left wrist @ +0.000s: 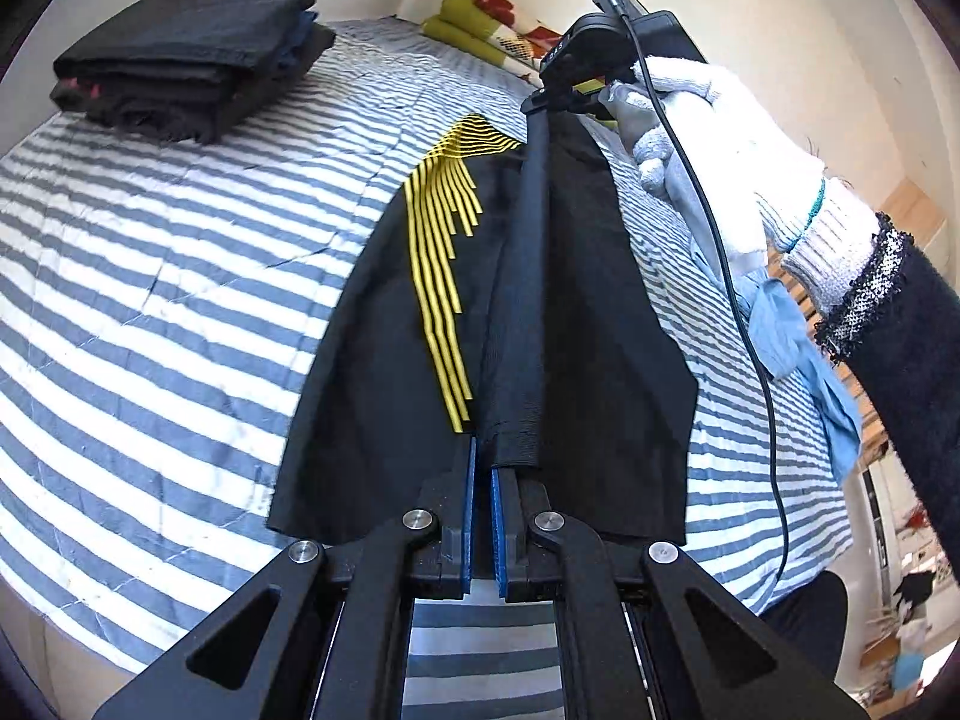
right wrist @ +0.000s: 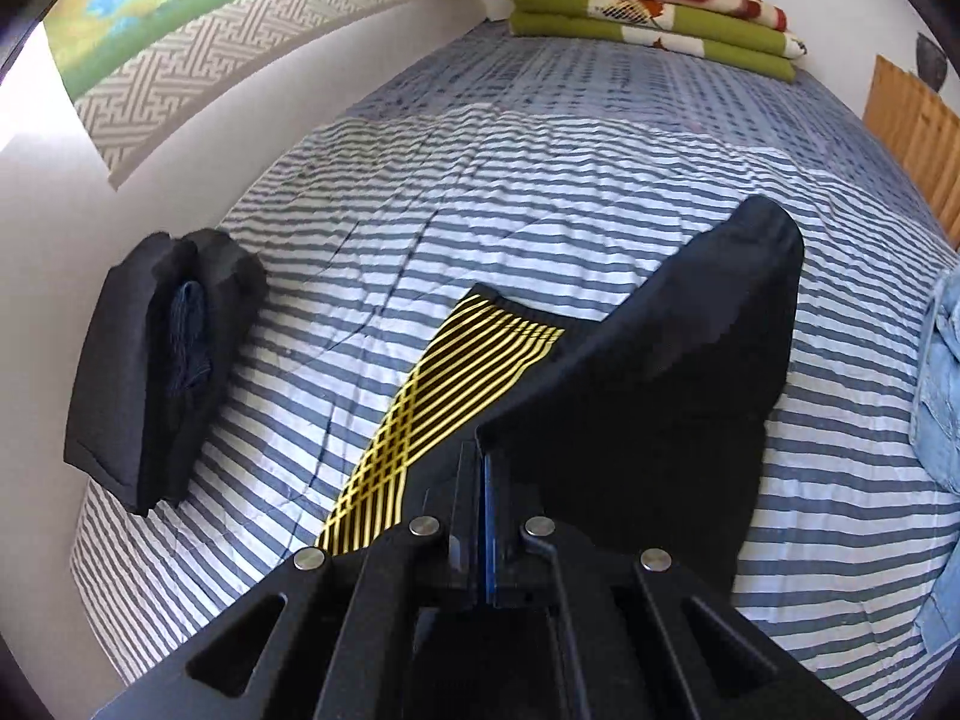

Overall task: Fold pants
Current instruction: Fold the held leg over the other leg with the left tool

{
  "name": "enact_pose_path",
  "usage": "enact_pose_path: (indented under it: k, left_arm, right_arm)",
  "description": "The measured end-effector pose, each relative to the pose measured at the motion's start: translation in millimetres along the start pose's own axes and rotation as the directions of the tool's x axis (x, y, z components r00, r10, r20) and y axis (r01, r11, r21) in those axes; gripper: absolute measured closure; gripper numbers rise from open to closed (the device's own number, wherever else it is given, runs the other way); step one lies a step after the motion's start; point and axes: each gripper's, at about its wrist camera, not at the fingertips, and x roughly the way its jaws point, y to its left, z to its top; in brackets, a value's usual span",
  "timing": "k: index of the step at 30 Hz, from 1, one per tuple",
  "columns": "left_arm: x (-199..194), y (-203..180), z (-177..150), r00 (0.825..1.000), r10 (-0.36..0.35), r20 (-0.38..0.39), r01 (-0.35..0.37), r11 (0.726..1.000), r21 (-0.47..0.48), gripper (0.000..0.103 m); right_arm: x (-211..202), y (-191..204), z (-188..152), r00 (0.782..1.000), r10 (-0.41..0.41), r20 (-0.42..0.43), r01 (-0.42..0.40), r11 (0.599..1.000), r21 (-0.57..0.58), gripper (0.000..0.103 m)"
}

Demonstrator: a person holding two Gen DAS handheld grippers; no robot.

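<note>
pants [left wrist: 576, 324] held taut by waistband between left gripper [left wrist: 483, 462] and right gripper [right wrist: 480, 462], both clamped on cloth, so fold is carried evenly over bed [left wrist: 180, 276].

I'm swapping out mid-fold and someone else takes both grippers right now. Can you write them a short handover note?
Left gripper: shut on the waistband of the black pants, at one end.
Right gripper: shut on the same pants at the other end, held by a gloved hand.
Pants: on the striped bedspread, yellow stripes showing; the gripped edge is lifted with the fabric doubled over below it.
Done: both ends pinched and raised. A stack of folded clothes sits by the wall.
Left: carry the edge across, lay it down, release, probably fold once more, then stack.
</note>
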Motion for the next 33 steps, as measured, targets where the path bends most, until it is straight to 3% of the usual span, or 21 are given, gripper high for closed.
enact_pose_path:
  k: [5,10,16,21,23,26,29,32,33]
  left_arm:
    - [4,33,-3,1.000,-0.008,-0.002,0.008,0.996,-0.087,0.099]
    - [1,56,-9,0.999,-0.037,-0.014,0.035,0.987,-0.159,0.099]
    - [-3,59,-13,0.999,-0.035,-0.008,0.033,0.987,-0.160,0.099]
    - [-10,60,-19,0.999,-0.046,-0.006,0.044,0.983,-0.179,0.099]
    - [-11,58,-21,0.998,-0.054,-0.016,0.050,0.985,-0.168,0.099]
    - [-18,60,-25,0.998,-0.058,-0.013,0.055,0.985,-0.162,0.099]
    - [-21,59,-28,0.998,-0.066,-0.018,0.062,0.983,-0.172,0.096]
    - [-22,55,-19,0.999,-0.052,-0.012,0.050,0.987,-0.150,0.086]
    - [-22,53,-18,0.999,-0.045,-0.010,0.044,0.989,-0.142,0.077]
  right_arm:
    - [48,44,1,0.997,-0.059,-0.055,0.057,0.997,-0.043,0.102]
    - [77,58,-1,0.991,-0.101,-0.088,0.096,0.993,-0.066,0.102]
    - [97,67,-7,0.987,-0.112,-0.112,0.104,0.992,-0.075,0.101]
    - [63,63,-5,0.995,-0.036,-0.092,0.030,0.997,-0.072,0.089]
    - [28,55,-11,0.998,0.002,-0.055,-0.006,0.998,-0.070,0.076]
    - [-30,36,-48,0.997,0.068,-0.032,-0.071,0.994,-0.081,0.070]
    - [-71,12,-118,0.992,0.106,-0.074,-0.113,0.988,-0.101,0.069]
    - [-85,-6,-197,0.981,0.124,-0.147,-0.139,0.986,-0.096,0.069]
    - [-86,-12,-219,0.977,0.131,-0.167,-0.146,0.986,-0.079,0.069]
